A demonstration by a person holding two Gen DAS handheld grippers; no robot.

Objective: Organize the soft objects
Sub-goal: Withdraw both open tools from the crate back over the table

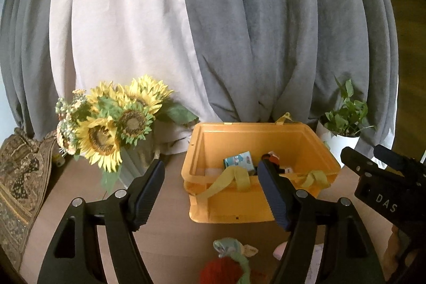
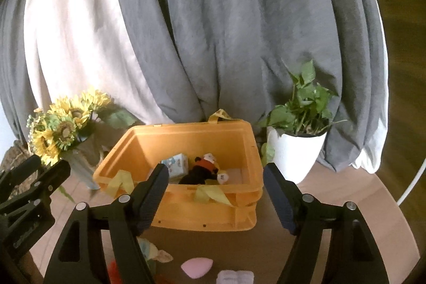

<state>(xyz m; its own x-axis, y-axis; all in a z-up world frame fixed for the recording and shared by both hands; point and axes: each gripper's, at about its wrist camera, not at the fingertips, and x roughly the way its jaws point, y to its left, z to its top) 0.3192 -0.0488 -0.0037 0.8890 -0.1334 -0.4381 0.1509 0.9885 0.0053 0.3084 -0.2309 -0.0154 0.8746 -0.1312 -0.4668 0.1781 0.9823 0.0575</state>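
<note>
An orange bin with yellow straps stands on the round table. Inside lie a small blue-and-white pack and a black plush toy with a red-and-white head. My left gripper is open and empty, above the table before the bin. My right gripper is open and empty, also before the bin. Near the front edge lie a red plush with a green top, a pink teardrop sponge and a pale lilac soft item.
A sunflower bouquet in a vase stands left of the bin. A white potted plant stands right of it. Grey and white curtains hang behind. A patterned cloth lies at the far left.
</note>
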